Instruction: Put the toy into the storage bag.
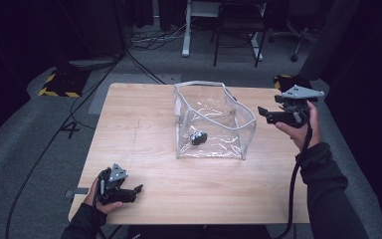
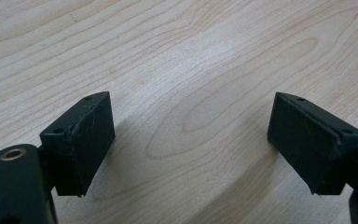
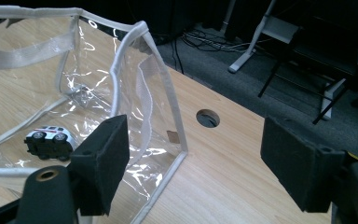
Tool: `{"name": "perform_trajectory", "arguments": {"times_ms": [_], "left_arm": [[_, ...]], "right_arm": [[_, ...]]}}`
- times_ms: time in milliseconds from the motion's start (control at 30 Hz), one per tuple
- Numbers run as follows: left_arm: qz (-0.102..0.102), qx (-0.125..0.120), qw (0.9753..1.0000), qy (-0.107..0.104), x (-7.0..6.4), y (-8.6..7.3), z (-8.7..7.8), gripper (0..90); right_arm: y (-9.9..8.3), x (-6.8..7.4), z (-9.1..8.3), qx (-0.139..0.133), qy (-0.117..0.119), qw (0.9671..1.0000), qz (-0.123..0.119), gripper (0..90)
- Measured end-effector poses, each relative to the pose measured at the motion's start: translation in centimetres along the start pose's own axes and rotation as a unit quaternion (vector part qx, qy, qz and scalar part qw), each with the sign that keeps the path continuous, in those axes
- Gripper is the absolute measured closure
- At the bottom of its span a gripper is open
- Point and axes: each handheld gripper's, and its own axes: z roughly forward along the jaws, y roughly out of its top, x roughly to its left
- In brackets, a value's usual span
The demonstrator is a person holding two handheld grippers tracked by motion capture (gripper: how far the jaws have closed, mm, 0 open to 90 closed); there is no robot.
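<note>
**Toy car in clear bag, both grippers empty**

Nearest, at the table's front edge: left gripper (image 1: pixel 129 191), resting low over bare wood. Jaws stand wide apart in the left gripper view, nothing between them, only the table (image 2: pixel 205 60) grain beneath.

Mid-table: clear plastic bag (image 1: pixel 214 122), open-topped, white-trimmed rim, standing on its own. Inside, on the floor of the bag, a small toy car (image 1: pixel 198 137), tipped onto its side with wheels showing in the right gripper view (image 3: pixel 49 141).

Farther, right of the bag: right gripper (image 1: pixel 271 115), held up off the table, pointing toward the bag's rim. Jaws wide open, holding nothing; the bag's corner sits just ahead of them.

Handling, as I judge it: car looks light, hard, small, possibly slick; pinch across its body sides. Bag is thin, floppy film that will buckle; the stitched rim or strap is the firmest hold.
</note>
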Motion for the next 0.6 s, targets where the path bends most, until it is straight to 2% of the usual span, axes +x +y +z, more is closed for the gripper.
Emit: {"name": "perform_trajectory", "arguments": {"times_ms": [600], "left_arm": [[0.000, 0.000, 1.0000, 0.000, 0.0, 0.0, 0.0, 15.1]], "right_arm": [[-2.2, -0.5, 0.6, 0.019, -0.002, 0.9998, 0.010, 24.6]]}}
